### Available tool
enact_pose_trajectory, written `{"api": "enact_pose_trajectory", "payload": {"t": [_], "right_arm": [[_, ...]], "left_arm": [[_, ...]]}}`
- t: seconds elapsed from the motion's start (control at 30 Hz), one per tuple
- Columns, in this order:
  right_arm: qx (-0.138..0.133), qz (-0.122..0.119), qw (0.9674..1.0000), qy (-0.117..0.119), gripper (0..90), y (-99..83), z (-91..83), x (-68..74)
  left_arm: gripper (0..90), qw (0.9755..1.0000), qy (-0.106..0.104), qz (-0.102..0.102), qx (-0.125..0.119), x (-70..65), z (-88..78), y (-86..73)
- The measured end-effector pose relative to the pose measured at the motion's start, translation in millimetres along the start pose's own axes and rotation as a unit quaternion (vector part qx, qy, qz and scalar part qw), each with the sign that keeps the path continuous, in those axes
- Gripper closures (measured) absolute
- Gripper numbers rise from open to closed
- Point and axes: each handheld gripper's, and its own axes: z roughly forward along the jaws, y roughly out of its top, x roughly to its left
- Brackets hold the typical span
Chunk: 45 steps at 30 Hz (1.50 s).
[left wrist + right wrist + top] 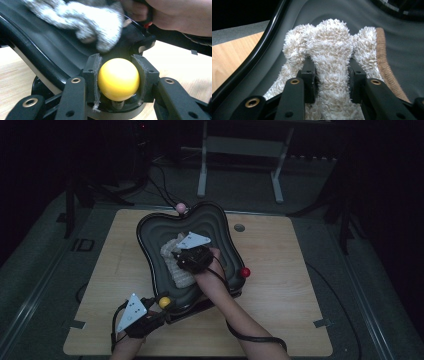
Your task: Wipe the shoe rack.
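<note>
A black wavy tray (150, 232) with a raised rim stands tilted on the wooden table. Inside it lies a fluffy cream cloth (175, 270) with a tan hem. My right gripper (186, 257) points into the tray, and its jaws pinch a fold of the cloth (332, 75) between the pads. At the tray's near corner a yellow ball knob (164, 302) sticks out. My left gripper (157, 309) is shut on that yellow knob (118, 78), with both pads pressed on its sides. The tray's dark ridged floor (60, 50) rises behind it.
A red knob (245, 272) sits at the tray's right corner and a pink one (180, 208) at its far corner. A small round grommet (239, 227) lies in the tabletop beyond the tray. Metal stand legs (202, 175) rise behind the table.
</note>
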Motion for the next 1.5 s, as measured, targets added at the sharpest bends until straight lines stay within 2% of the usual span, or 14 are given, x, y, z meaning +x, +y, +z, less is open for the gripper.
{"api": "enact_pose_trajectory", "payload": {"t": [0.13,0.2,0.47,0.67,1.03,1.13,1.23,1.3,1.4,1.5], "right_arm": [[0.000,0.001,1.0000,0.004,65.9,-11.8,-7.1,3.3],[0.000,-0.006,1.0000,0.002,65.9,-16.8,-9.9,7.5],[-0.006,-0.010,0.9998,0.016,65.9,-35.6,-20.2,15.3],[0.005,-0.030,0.9993,0.024,66.0,-51.1,-30.7,25.4],[0.019,-0.049,0.9981,0.032,66.8,-66.5,-43.9,30.7],[0.023,-0.041,0.9981,0.039,66.9,-69.5,-48.1,23.0],[0.026,-0.036,0.9984,0.037,66.8,-71.6,-50.2,18.0],[0.024,-0.021,0.9987,0.040,66.6,-74.0,-51.9,12.7],[0.026,-0.021,0.9987,0.039,66.4,-72.7,-51.7,13.5],[0.025,-0.008,0.9985,0.048,65.9,-68.8,-52.0,10.4]], "left_arm": [[59.2,1.0000,0.000,-0.001,0.001,-0.1,0.0,0.2],[59.2,1.0000,0.001,-0.001,0.001,-0.2,0.0,0.0],[59.2,1.0000,0.005,-0.001,-0.001,-1.2,0.2,-0.4],[59.2,1.0000,0.006,-0.001,-0.003,-1.7,0.2,-0.7],[59.2,1.0000,0.009,0.002,0.001,-3.0,0.0,-0.2],[59.1,1.0000,0.009,0.000,0.001,-3.0,-0.1,0.1],[59.1,1.0000,0.007,0.000,0.000,-2.1,0.0,0.0],[59.1,1.0000,0.006,-0.001,-0.001,-1.8,0.2,-0.3],[59.2,1.0000,0.004,0.000,-0.001,-1.2,0.1,-0.2],[59.2,1.0000,0.003,0.000,-0.001,-1.1,0.1,-0.3]]}}
